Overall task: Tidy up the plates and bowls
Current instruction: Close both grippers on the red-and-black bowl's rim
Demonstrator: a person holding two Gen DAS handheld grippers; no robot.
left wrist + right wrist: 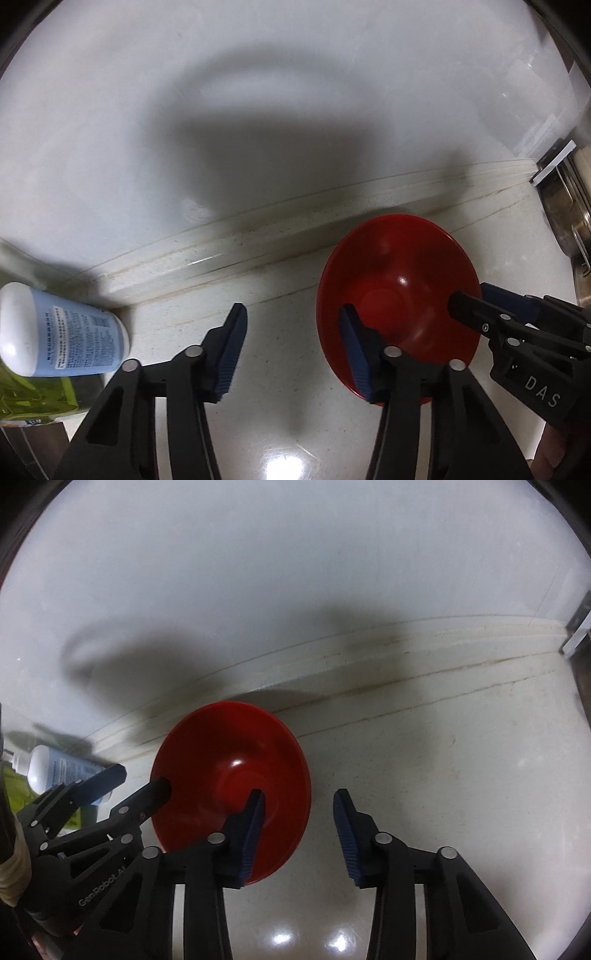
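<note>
Left wrist: red bowl [397,306] sits on the white counter [280,369] near the wall step. Left gripper [291,350] straddles its left rim, jaws apart, pads not pressing. Blue-labelled bottle [62,332] at far left.

Right wrist: right gripper [301,834] straddles the bowl's right rim, jaws apart, no clamp visible.

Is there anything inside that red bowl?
No food shows in the red bowl, only glossy red. One finger of each gripper reaches in over the rim, left gripper and right gripper, hiding part of the near wall.
</note>
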